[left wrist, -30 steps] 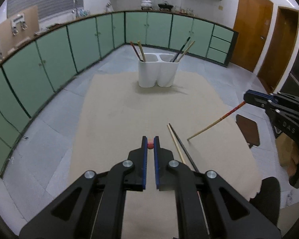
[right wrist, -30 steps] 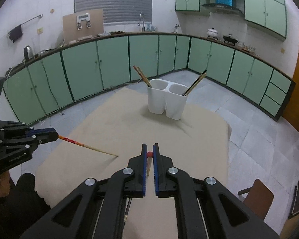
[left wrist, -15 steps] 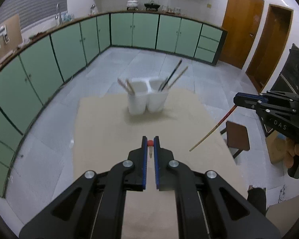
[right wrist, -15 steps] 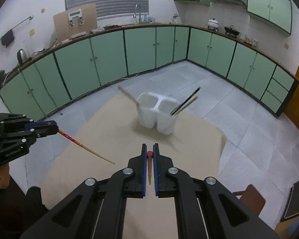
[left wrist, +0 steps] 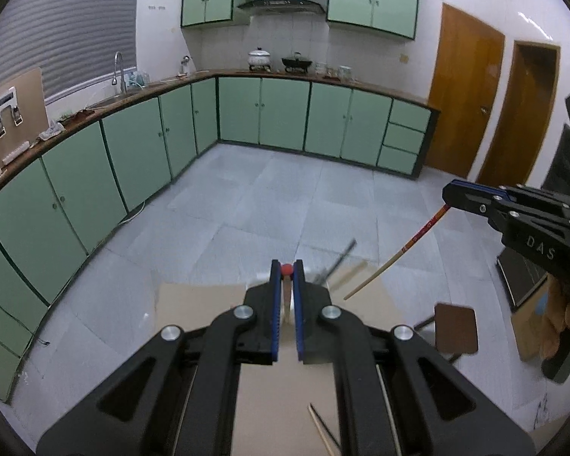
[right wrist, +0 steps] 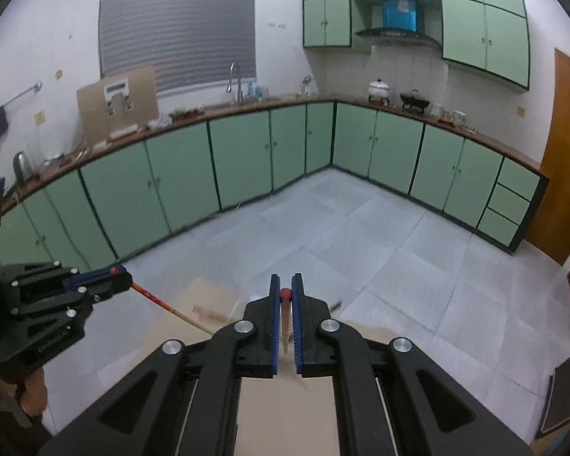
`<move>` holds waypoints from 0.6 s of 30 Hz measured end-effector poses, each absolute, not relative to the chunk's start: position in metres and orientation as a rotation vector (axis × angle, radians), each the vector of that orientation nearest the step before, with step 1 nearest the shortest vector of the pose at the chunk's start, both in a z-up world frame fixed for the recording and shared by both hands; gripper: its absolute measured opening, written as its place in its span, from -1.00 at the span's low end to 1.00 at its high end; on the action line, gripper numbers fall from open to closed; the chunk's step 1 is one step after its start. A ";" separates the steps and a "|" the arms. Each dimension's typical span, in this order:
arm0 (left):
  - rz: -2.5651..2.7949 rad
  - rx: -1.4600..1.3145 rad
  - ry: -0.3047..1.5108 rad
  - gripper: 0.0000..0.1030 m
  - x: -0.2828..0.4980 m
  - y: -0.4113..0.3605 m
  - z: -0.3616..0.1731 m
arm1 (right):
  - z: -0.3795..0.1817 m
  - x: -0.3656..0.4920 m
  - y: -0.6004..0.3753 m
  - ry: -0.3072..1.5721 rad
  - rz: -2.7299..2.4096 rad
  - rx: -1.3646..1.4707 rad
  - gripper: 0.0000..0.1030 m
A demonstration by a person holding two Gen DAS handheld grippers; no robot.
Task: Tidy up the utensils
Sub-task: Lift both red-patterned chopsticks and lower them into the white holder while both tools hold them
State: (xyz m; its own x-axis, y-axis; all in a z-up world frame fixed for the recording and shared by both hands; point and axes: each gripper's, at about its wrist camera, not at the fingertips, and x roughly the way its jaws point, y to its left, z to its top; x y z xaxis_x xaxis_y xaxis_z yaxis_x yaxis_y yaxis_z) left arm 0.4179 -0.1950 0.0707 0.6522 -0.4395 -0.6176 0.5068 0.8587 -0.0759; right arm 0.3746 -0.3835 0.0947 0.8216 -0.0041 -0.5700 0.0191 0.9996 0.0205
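- In my left wrist view, the left gripper (left wrist: 286,270) is clamped on a chopstick (left wrist: 287,298): its red tip sits pinched at the very ends of the blue pads, and the pale shaft runs back down the slot between them toward the camera.
- In my right wrist view, the right gripper (right wrist: 285,293) is likewise closed on a second chopstick (right wrist: 285,323), red tip level with the fingertips, wooden shaft hanging down between the pads.
- Each gripper shows in the other's camera: the right one's chopstick slants down from its jaws over the beige mat (left wrist: 193,300), free end in the air; the left one's chopstick runs the same way until my own finger cuts it off.
- Two loose chopsticks (left wrist: 323,433) lie on the mat below my left gripper, mostly hidden behind its body.
- Just past the left fingertips, blurred sticks (left wrist: 340,262) angle up; whatever holds them is hidden behind the gripper. I cannot make it out.
- A brown stool (left wrist: 456,328) stands beside the mat.
- Farther off, green cabinets (right wrist: 247,152) line the walls.
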 end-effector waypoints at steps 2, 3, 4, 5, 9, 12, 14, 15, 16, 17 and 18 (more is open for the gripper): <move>-0.523 0.096 0.661 -0.90 0.435 -0.200 0.070 | 0.092 0.394 -0.390 0.603 -0.025 0.049 -0.89; -0.513 0.089 0.661 -0.90 0.448 -0.204 0.066 | 0.088 0.403 -0.393 0.604 -0.030 0.060 -0.89; -0.509 0.079 0.668 -0.90 0.458 -0.207 0.061 | 0.083 0.412 -0.396 0.607 -0.036 0.070 -0.89; -0.505 0.075 0.674 -0.90 0.465 -0.209 0.057 | 0.074 0.423 -0.400 0.614 -0.039 0.086 -0.89; -0.481 0.058 0.713 -0.90 0.506 -0.221 0.020 | 0.032 0.459 -0.414 0.660 -0.049 0.125 -0.89; -0.471 0.044 0.763 -0.90 0.531 -0.226 -0.015 | -0.002 0.479 -0.424 0.705 -0.051 0.154 -0.89; -0.468 0.034 0.790 -0.90 0.543 -0.225 -0.034 | -0.022 0.488 -0.427 0.733 -0.045 0.177 -0.89; -0.466 0.030 0.807 -0.90 0.548 -0.225 -0.045 | -0.030 0.491 -0.429 0.745 -0.041 0.190 -0.89; -0.463 0.029 0.818 -0.89 0.552 -0.223 -0.053 | -0.040 0.495 -0.431 0.759 -0.039 0.202 -0.88; -0.460 0.029 0.828 -0.88 0.555 -0.222 -0.060 | -0.046 0.498 -0.433 0.769 -0.036 0.210 -0.88; -0.453 0.030 0.839 -0.87 0.558 -0.221 -0.066 | -0.053 0.500 -0.435 0.780 -0.032 0.219 -0.88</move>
